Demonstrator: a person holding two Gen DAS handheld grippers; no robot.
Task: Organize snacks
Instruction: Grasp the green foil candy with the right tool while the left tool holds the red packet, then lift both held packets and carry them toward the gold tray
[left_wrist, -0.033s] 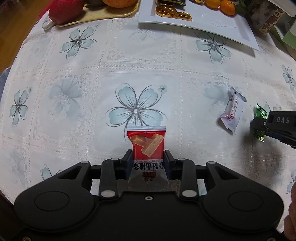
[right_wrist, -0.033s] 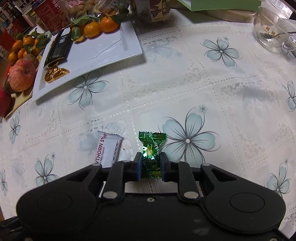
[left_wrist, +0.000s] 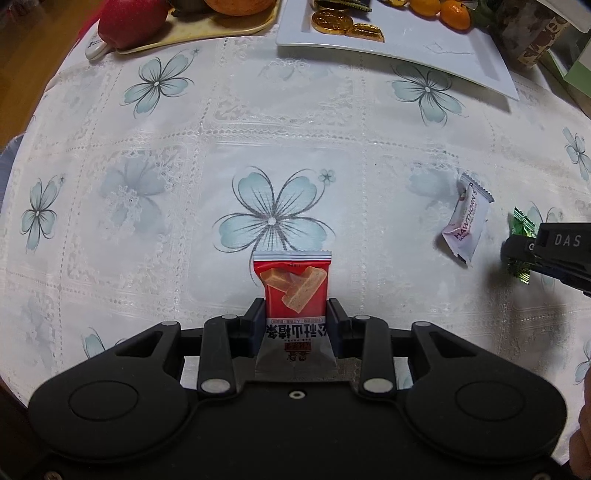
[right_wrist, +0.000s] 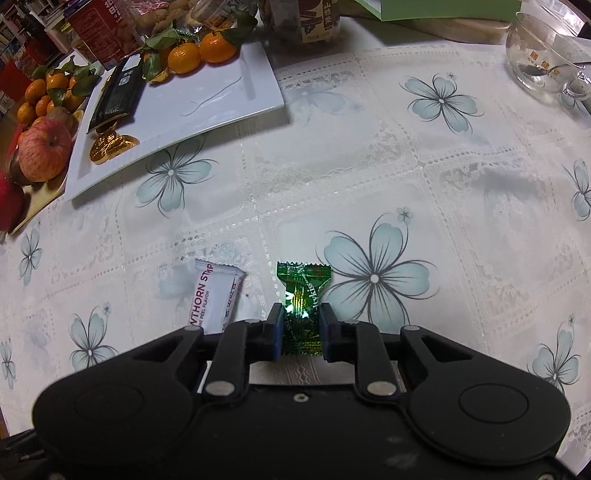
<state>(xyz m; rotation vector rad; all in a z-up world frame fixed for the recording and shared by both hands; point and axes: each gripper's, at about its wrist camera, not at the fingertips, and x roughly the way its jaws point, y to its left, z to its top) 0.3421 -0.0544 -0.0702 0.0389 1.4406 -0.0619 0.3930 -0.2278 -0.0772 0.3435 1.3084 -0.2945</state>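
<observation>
My left gripper is shut on a red snack packet that shows biscuit sticks and stands upright between the pads above the flowered tablecloth. My right gripper is shut on a green foil candy, which is pinched at its middle. A white hawthorn strip packet lies flat on the cloth just left of the green candy. The left wrist view shows the same white packet and green candy at the far right.
A white rectangular plate at the back left holds mandarins, a black packet and gold foil coins. Beside it is a fruit tray with an apple. A glass cup stands at the back right. Jars and boxes line the far edge.
</observation>
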